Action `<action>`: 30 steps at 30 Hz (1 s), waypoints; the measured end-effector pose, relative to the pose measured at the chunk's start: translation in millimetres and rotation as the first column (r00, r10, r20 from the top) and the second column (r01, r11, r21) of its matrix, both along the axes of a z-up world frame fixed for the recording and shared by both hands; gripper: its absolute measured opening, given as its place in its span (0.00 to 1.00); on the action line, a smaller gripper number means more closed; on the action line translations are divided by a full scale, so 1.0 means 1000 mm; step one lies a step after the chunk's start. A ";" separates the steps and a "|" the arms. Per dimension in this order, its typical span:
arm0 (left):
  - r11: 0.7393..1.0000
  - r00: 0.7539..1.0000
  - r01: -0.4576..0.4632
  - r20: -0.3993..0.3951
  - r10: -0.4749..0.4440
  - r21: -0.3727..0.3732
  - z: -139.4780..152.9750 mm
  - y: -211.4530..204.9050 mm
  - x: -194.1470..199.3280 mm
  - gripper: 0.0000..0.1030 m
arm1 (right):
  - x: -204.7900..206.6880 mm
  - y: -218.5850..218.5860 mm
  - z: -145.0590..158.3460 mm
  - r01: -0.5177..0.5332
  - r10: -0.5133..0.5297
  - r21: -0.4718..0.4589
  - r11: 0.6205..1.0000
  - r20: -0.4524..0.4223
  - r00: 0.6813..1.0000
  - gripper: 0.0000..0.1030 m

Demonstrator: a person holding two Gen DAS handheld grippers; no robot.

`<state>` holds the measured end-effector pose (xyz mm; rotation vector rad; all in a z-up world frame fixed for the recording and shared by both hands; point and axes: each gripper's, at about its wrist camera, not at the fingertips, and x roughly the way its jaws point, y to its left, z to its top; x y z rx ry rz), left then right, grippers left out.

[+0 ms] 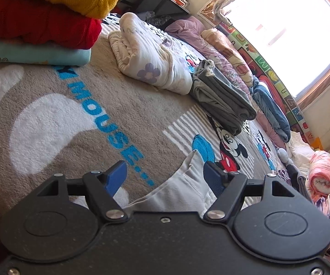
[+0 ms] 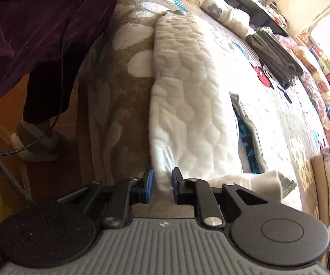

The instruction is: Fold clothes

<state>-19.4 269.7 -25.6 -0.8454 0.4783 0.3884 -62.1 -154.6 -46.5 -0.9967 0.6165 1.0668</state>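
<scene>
My left gripper [image 1: 165, 176] hangs with its fingers spread wide, a grey-white fold of cloth [image 1: 176, 194] lying between them, not clamped. My right gripper [image 2: 162, 185] has its fingers partly parted around the near edge of the white quilted garment [image 2: 187, 96]; whether they pinch it, I cannot tell. That garment lies stretched along the bed [image 2: 123, 84]. Further off, a stack of folded knits [image 1: 43, 20] sits beside a floral bundle [image 1: 151, 61] and folded grey trousers [image 1: 222, 98]
</scene>
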 end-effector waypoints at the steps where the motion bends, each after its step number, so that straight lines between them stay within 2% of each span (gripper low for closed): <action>1: 1.000 1.000 0.001 -0.001 -0.001 -0.002 -0.001 -0.001 0.000 0.71 | 0.000 -0.006 0.002 0.019 -0.019 0.002 1.000 -0.011 1.000 0.21; 3: 1.000 1.000 0.005 -0.001 -0.005 -0.004 -0.002 -0.002 0.001 0.71 | 0.003 -0.020 0.008 0.076 -0.076 -0.005 0.997 -0.050 0.996 0.31; 4: 1.000 1.000 0.008 -0.002 -0.008 -0.003 0.000 -0.003 0.003 0.71 | 0.003 -0.029 0.010 0.095 -0.095 -0.009 0.995 -0.041 0.995 0.32; 7: 1.000 1.000 0.022 -0.004 -0.022 -0.002 0.001 -0.009 0.009 0.71 | 0.005 -0.058 0.027 0.176 -0.172 0.064 0.982 -0.065 0.983 0.35; 9: 0.998 0.999 0.053 -0.005 -0.053 0.026 0.005 -0.018 0.014 0.71 | 0.006 -0.078 0.038 0.230 -0.221 0.113 0.967 -0.086 0.971 0.39; 12: 0.992 0.995 0.102 -0.008 -0.102 0.072 0.011 -0.033 0.021 0.71 | 0.019 -0.101 0.053 0.336 -0.318 0.223 0.915 -0.116 0.941 0.48; 13: 0.989 0.993 0.118 -0.009 -0.118 0.088 0.013 -0.037 0.023 0.71 | 0.028 -0.108 0.056 0.381 -0.358 0.258 0.888 -0.136 0.924 0.49; 15: 0.981 0.989 0.151 -0.013 -0.150 0.119 0.017 -0.047 0.028 0.71 | 0.046 -0.120 0.060 0.472 -0.433 0.325 0.820 -0.188 0.882 0.51; 17: 0.972 0.983 0.183 -0.017 -0.183 0.149 0.021 -0.056 0.033 0.71 | 0.068 -0.136 0.065 0.578 -0.510 0.392 0.716 -0.273 0.816 0.52; 18: 0.961 0.980 0.201 -0.024 -0.200 0.190 0.025 -0.062 0.033 0.71 | 0.081 -0.143 0.064 0.620 -0.531 0.418 0.665 -0.319 0.785 0.53; 20: 0.935 0.974 0.225 -0.037 -0.223 0.273 0.034 -0.069 0.032 0.71 | 0.108 -0.156 0.063 0.693 -0.558 0.459 0.557 -0.412 0.721 0.53; 22: 0.921 0.970 0.241 -0.049 -0.237 0.307 0.040 -0.070 0.036 0.71 | 0.134 -0.167 0.053 0.755 -0.561 0.475 0.452 -0.506 0.655 0.54; 24: 0.918 0.968 0.248 -0.054 -0.243 0.311 0.043 -0.065 0.043 0.71 | 0.159 -0.175 0.040 0.810 -0.555 0.469 0.353 -0.592 0.585 0.54; 27: 0.929 0.972 0.237 -0.074 -0.225 0.286 0.044 -0.053 0.059 0.71 | 0.188 -0.181 0.016 0.877 -0.559 0.423 0.227 -0.681 0.473 0.56; 28: 0.933 0.972 0.236 -0.083 -0.222 0.273 0.042 -0.048 0.066 0.71 | 0.196 -0.182 0.006 0.893 -0.558 0.407 0.191 -0.704 0.440 0.57; 30: 0.940 0.970 0.239 -0.109 -0.218 0.243 0.036 -0.038 0.082 0.71 | 0.209 -0.177 -0.013 0.915 -0.539 0.377 0.145 -0.745 0.393 0.58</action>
